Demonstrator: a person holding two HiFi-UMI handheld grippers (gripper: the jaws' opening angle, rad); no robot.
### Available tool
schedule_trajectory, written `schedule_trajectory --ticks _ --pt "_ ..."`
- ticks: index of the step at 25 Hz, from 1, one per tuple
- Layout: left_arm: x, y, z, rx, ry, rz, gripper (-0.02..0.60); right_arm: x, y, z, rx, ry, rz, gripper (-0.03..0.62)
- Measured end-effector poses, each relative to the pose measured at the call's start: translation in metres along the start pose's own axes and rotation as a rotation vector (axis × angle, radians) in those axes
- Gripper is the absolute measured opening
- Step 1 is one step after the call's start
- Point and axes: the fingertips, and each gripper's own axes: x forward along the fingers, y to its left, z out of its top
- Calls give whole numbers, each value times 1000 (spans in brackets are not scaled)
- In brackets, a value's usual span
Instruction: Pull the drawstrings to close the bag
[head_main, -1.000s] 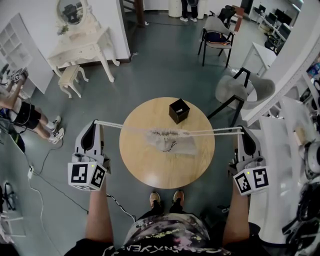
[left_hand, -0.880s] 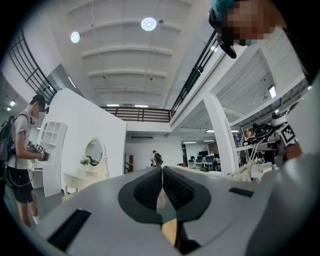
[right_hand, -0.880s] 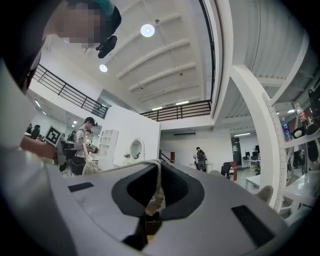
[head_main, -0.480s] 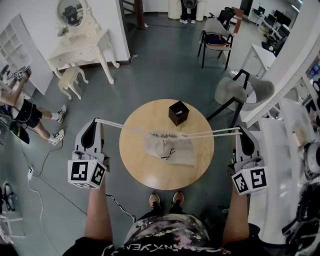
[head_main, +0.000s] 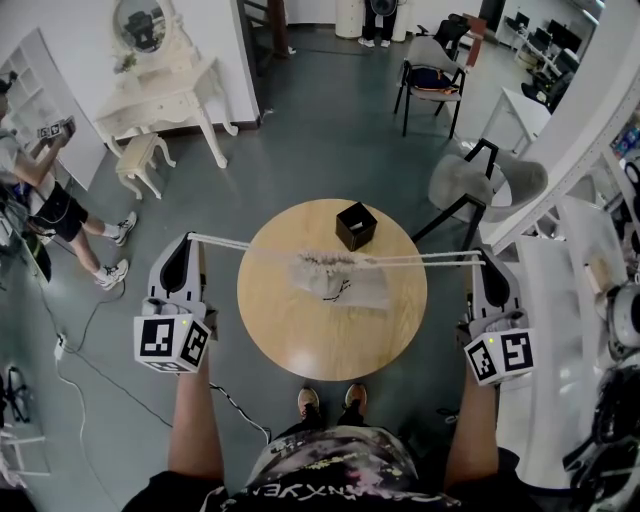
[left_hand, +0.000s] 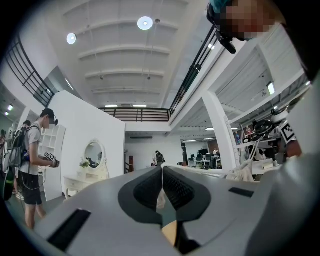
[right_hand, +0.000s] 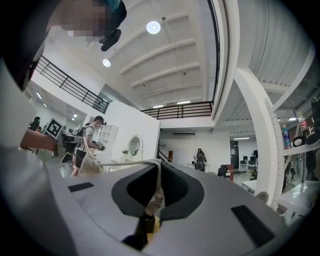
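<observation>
A pale cloth bag (head_main: 338, 281) lies on the round wooden table (head_main: 300, 340), its mouth gathered into a ruffle. White drawstrings (head_main: 240, 246) run taut from it to both sides. My left gripper (head_main: 188, 240) is off the table's left edge, shut on the left cord end (left_hand: 161, 198). Off the right edge, my right gripper (head_main: 486, 258) is shut on the other drawstring (right_hand: 158, 181). The right gripper view shows that cord leading left to the bag (right_hand: 89, 163). In the left gripper view the bag (left_hand: 246, 171) sits off to the right.
A black open box (head_main: 356, 224) stands on the table's far side, just behind the bag. Two chairs (head_main: 470, 185) are at the back right, a white dressing table (head_main: 165, 100) and stool at the back left. A person (head_main: 40, 190) stands at the left, white benches on the right.
The bag sagged lower on the table half a second ago, then drew back up. Its mouth is bunched tighter now and the cords run straighter. Both grippers have barely shifted.
</observation>
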Motion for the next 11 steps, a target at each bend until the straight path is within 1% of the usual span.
schedule_trajectory --ticks 11 --pt "4 0 0 12 3 -1 18 2 -6 -2 -2 5 -10 3"
